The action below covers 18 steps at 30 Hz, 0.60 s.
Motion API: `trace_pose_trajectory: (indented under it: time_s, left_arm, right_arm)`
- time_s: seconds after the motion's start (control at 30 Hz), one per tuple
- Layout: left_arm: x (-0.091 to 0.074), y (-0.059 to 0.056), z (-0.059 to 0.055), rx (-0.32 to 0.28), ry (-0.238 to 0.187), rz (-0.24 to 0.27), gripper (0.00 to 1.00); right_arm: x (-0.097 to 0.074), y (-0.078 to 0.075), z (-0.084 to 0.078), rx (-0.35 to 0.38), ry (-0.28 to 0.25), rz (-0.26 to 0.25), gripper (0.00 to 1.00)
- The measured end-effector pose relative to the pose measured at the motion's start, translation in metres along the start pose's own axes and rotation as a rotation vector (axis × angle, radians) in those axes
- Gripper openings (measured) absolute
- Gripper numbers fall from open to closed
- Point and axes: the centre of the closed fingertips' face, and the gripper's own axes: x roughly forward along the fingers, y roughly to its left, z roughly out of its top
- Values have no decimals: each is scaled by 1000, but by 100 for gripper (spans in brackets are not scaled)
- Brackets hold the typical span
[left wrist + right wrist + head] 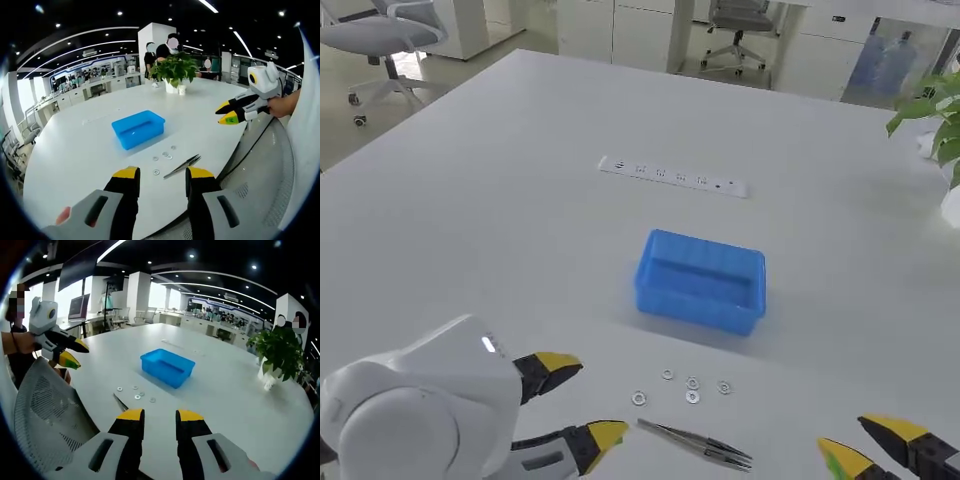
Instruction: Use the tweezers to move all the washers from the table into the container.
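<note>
Several small metal washers point(692, 390) lie on the white table just in front of the blue container point(700, 282). Silver tweezers point(695, 442) rest on the table next to them, toward me. My left gripper point(582, 400) hovers open at the lower left, its tips just left of the washers and tweezers. At the lower right my right gripper point(865, 442) is open, a short way right of the tweezers. The left gripper view looks past its gripper point(163, 173) at the tweezers point(182, 165), washers point(165, 155) and container point(138, 128). Beyond the right gripper point(160, 415) lie the washers point(135, 391).
A white power strip point(670, 177) lies beyond the container. A potted plant point(935, 120) stands at the table's far right edge. A mesh chair back point(50, 420) is close to the table edge on my side. Office chairs point(385, 40) stand past the table.
</note>
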Motion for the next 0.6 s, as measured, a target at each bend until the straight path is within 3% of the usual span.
trace_pose_trajectory:
  time_s: [0.6]
  left_arm:
    - [8,-7,-3,9,24,-36,40]
  right_arm:
    - [0,-1,0,12,0,2,26]
